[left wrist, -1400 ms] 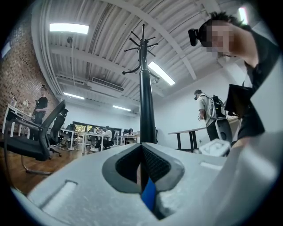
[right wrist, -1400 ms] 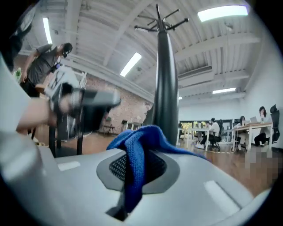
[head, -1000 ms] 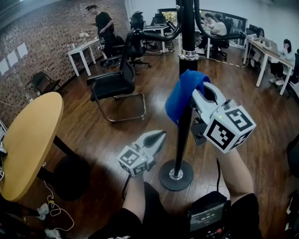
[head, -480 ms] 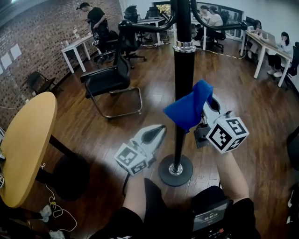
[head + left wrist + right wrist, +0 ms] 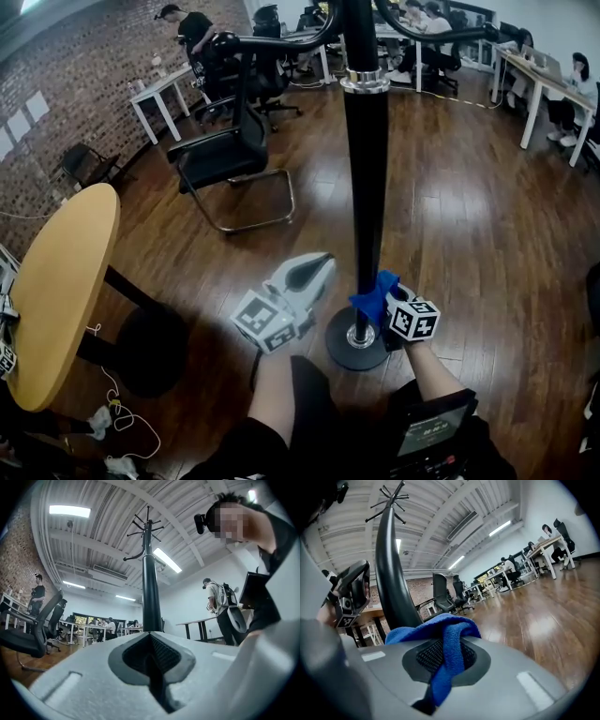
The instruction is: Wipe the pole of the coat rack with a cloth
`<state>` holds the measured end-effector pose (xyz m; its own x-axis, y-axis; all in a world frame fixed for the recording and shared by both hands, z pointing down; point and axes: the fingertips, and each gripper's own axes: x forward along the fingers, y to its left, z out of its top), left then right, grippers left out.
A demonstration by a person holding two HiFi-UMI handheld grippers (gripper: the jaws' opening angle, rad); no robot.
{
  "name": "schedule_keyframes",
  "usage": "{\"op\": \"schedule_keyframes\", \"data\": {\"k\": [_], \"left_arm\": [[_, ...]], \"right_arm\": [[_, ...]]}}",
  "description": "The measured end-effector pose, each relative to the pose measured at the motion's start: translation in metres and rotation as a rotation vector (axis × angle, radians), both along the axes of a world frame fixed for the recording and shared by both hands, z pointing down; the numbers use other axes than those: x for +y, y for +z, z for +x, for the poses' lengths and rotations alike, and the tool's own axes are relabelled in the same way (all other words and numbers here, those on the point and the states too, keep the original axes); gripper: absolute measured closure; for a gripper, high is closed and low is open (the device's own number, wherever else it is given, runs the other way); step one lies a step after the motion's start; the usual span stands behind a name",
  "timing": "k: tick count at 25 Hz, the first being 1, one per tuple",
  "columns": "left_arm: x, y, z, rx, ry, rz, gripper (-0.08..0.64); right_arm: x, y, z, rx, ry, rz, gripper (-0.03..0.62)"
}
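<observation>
**Cloth** (image 5: 373,300): blue and bunched. In the head view it lies at 5 o'clock, low on the pole (image 5: 366,187) of the coat rack and just above the round base (image 5: 349,354). It touches the pole on the pole's 3 o'clock side, and part of it laps across the front.

**Right claw** (image 5: 443,663): pressed together on the cloth. In the right gripper view one fold of the blue fabric runs down through the jaw gap. A thicker bunch lies over the tips, toward the pole at 11 o'clock. In the head view its marker cube (image 5: 413,319) sits at 4 o'clock of the cloth, touching it.

**Pole**: black and upright. A metal collar (image 5: 365,80) rings it high up at 12 o'clock, and curved black arms branch off above the collar. The base rests on the wooden floor (image 5: 469,216).

**Left claw** (image 5: 317,270): pressed together with nothing between the jaws. The left gripper view shows only a thin dark seam between the pads. The claw is at 9 o'clock of the pole's lower end, near the pole but apart from it. Its tips aim toward 1 o'clock. In the left gripper view the pole rises directly behind the tips at 12 o'clock.

**Surroundings** (head view):
- A black chair (image 5: 230,159) stands at 11 o'clock of the base.
- A round wooden table (image 5: 61,281) is at 9 o'clock.
- A white table (image 5: 159,94) stands against the brick wall (image 5: 66,103) at 11 o'clock, with a standing person (image 5: 192,33) beside it.
- More white tables with seated people are at 1 o'clock.
</observation>
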<state>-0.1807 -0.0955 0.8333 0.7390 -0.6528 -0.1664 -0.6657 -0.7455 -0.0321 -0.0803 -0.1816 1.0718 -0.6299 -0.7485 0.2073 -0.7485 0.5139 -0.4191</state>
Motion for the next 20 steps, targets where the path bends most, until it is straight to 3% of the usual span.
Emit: {"op": "schedule_keyframes", "data": {"k": [2, 5, 9, 12, 14, 16, 20], "left_arm": [[0.0, 0.0, -0.002, 0.0, -0.007, 0.001, 0.56], [-0.001, -0.004, -0.004, 0.005, -0.016, 0.005, 0.56], [-0.003, -0.016, -0.002, 0.003, -0.017, 0.028, 0.56], [0.001, -0.026, -0.004, 0.005, -0.017, 0.048, 0.56], [0.001, -0.03, -0.007, 0.007, -0.024, 0.057, 0.56], [0.001, -0.031, -0.012, 0.012, -0.033, 0.064, 0.56], [-0.001, -0.025, -0.022, 0.008, -0.057, 0.05, 0.56]], "right_arm": [[-0.002, -0.027, -0.001, -0.032, -0.005, 0.051, 0.572], [0.002, -0.131, -0.004, -0.147, -0.02, 0.232, 0.572], [0.033, -0.328, -0.002, -0.245, -0.004, 0.609, 0.583], [0.072, -0.448, -0.013, -0.25, -0.052, 0.885, 0.581], [0.085, -0.495, -0.027, -0.185, -0.06, 0.99, 0.58], [0.088, -0.516, -0.044, -0.04, -0.033, 1.051, 0.578], [0.093, -0.491, -0.073, 0.305, -0.011, 1.139, 0.574]]}}
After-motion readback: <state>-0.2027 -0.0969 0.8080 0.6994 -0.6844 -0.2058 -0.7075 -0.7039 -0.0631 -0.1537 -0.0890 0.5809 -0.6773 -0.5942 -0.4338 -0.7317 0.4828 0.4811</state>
